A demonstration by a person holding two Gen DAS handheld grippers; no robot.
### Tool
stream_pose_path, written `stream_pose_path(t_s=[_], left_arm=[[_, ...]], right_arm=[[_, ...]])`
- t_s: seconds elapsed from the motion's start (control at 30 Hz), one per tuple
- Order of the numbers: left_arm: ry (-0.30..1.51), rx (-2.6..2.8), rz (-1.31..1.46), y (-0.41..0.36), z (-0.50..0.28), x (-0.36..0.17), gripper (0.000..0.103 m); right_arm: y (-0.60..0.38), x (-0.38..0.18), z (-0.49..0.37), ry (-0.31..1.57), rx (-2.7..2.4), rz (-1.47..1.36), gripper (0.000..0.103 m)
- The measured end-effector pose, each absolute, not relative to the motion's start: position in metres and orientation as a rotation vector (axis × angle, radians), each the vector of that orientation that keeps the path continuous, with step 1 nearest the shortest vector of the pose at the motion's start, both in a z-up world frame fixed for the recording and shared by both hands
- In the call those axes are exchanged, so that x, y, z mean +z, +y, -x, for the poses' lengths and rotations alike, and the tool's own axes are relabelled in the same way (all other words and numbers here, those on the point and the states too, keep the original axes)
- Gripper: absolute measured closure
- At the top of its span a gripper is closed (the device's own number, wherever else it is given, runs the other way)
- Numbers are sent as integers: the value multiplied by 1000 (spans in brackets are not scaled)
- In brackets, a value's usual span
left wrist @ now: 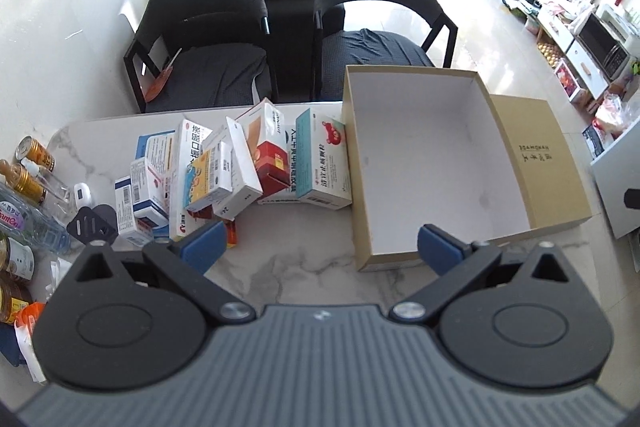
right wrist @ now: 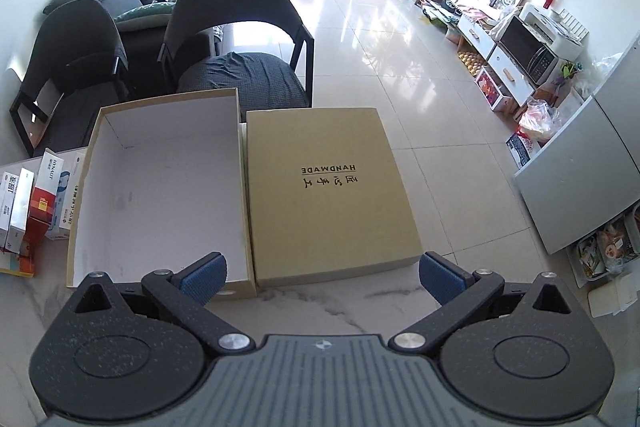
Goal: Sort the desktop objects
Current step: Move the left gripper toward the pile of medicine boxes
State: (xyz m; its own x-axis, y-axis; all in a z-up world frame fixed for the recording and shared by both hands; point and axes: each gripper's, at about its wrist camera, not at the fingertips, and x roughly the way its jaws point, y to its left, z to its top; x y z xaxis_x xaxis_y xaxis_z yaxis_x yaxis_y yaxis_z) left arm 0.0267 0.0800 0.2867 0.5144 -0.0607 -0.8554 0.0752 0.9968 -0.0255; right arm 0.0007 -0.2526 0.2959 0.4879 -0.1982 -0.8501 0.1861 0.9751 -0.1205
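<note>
Both blue-padded tools sit nearest the cameras: the left hand-held gripper (left wrist: pixel 320 247) and the right hand-held gripper (right wrist: pixel 322 277) each hover low over the marble bench (left wrist: pixel 304 279), jaws spread wide and holding nothing. Printed upside down on the tan lid (right wrist: pixel 324 195), far of the right one, is "HANDMADE" above brush-style characters. Beside the lid on its left lies the open box (left wrist: pixel 424 163), white inside, and left of it leans a jumble of medicine boxes (left wrist: pixel 240 167) with Chinese print.

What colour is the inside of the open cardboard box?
White inside the open box, tan kraft outside; clearest in the right wrist view.
</note>
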Motion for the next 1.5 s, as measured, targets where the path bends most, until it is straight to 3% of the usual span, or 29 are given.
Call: stream_pose_path(t_s=[0.4, 0.93, 1.5], left_arm=[[1079, -85, -38, 61, -17, 270, 0], [1071, -27, -1, 101, 7, 262, 0], [1063, 7, 50, 135, 27, 255, 0]], right_arm=[[-209, 287, -2, 1048, -192, 29, 0], [-100, 284, 1, 988, -17, 194, 0], [-54, 285, 14, 932, 20, 254, 0]])
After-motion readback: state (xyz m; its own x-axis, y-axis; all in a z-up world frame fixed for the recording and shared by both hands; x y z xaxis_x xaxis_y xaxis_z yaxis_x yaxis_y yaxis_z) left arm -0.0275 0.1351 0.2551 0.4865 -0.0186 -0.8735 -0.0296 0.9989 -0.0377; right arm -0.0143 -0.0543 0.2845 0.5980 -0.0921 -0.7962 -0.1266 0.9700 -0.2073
